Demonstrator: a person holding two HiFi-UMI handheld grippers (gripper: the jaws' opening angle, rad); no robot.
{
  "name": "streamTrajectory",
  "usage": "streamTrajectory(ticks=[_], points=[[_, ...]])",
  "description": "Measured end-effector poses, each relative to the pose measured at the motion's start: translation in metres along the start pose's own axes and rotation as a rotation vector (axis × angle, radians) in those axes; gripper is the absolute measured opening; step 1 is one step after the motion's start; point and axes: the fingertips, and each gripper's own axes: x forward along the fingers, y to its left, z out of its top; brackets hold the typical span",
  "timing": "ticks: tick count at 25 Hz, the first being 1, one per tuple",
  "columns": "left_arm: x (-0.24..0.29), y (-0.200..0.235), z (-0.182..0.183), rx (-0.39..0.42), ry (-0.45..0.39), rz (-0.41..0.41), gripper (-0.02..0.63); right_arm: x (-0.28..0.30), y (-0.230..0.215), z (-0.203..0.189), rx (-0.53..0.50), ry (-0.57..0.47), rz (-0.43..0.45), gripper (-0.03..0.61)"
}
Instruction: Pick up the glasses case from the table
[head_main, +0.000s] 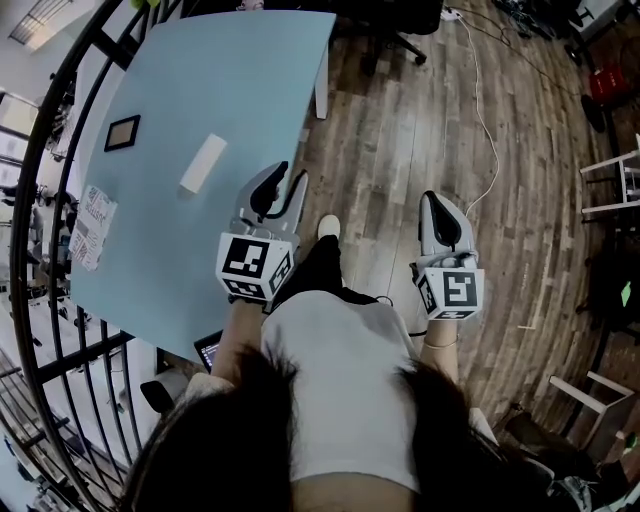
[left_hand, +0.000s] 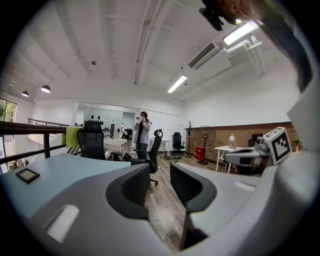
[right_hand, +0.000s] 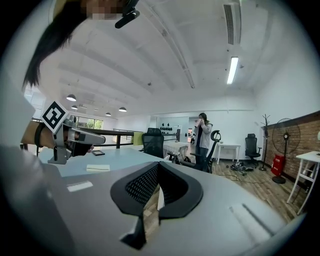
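Note:
The glasses case (head_main: 204, 163) is a pale oblong box lying flat on the light blue table (head_main: 230, 70); the right gripper view shows the case (right_hand: 98, 168) too. My left gripper (head_main: 283, 184) hovers at the table's right edge, just right of and nearer than the case, apart from it. Its jaws (left_hand: 160, 176) stand a little open with only floor between them. My right gripper (head_main: 438, 208) is over the wooden floor, well right of the table, and its jaws (right_hand: 158, 171) are shut on nothing. The case is hidden in the left gripper view.
A small dark framed square (head_main: 122, 132) and a printed sheet (head_main: 92, 214) lie on the table's left part. A black railing (head_main: 40, 150) curves along the left. Black office chairs (left_hand: 93, 141) and a standing person (left_hand: 142, 135) are beyond the table. White tables (head_main: 615, 180) stand right.

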Motion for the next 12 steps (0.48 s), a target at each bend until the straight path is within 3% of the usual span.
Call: streamTrajectory(ticks=[4, 12], points=[[0.037, 0.022, 0.007, -0.004, 0.008, 0.008, 0.167, 0.040, -0.017, 0.004, 0.000, 0.007, 0.005, 0.003], [0.098, 0.072, 0.021, -0.013, 0.006, 0.044, 0.173, 0.126, -0.031, 0.017, -0.023, 0.016, 0.053, 0.002]])
